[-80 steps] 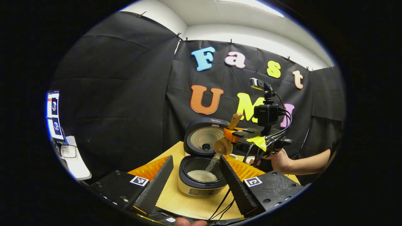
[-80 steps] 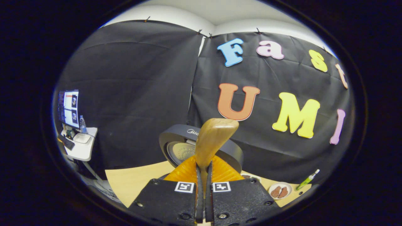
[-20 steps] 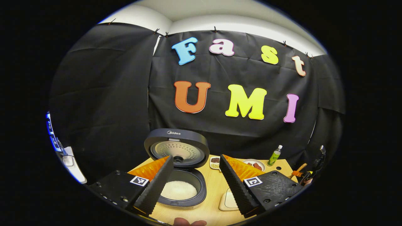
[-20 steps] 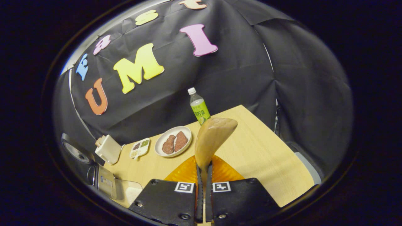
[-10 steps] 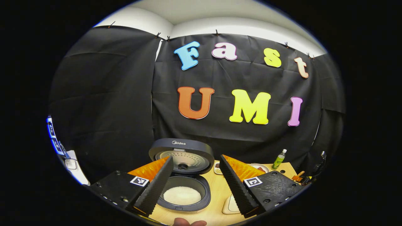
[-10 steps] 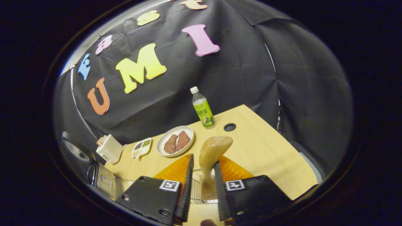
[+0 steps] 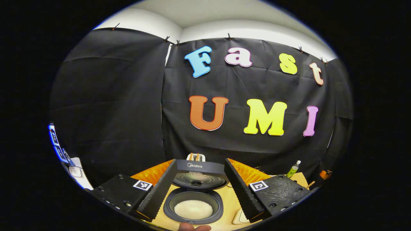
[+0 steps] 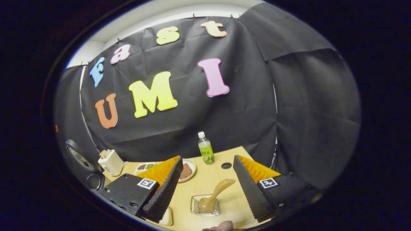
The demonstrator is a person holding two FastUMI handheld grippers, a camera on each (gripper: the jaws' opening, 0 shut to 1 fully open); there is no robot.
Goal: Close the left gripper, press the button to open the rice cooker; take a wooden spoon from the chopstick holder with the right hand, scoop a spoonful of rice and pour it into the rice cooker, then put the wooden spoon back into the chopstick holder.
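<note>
Spoon released into the holder; the task looks all but done.

In the left gripper view, the left tongs (image 7: 200, 189) stand wide with nothing between them, and have tipped down a little in the last second, so the open rice cooker (image 7: 193, 205) now sits between and just beyond the fingers, with white rice (image 7: 193, 209) in its pot. In the right gripper view, the right tongs (image 8: 208, 189), clamped on the wooden spoon (image 8: 214, 195) a second ago and half parted since, are now wide and drawn back and up; the spoon stands free, leaning to the right in the chopstick holder (image 8: 205, 205) on the bench (image 8: 234, 160), just ahead between the fingers. Beyond the left finger lie a plate (image 8: 187, 170) and a bottle (image 8: 205, 148). With the spoon returned, I judge that only the retreat is left.
</note>
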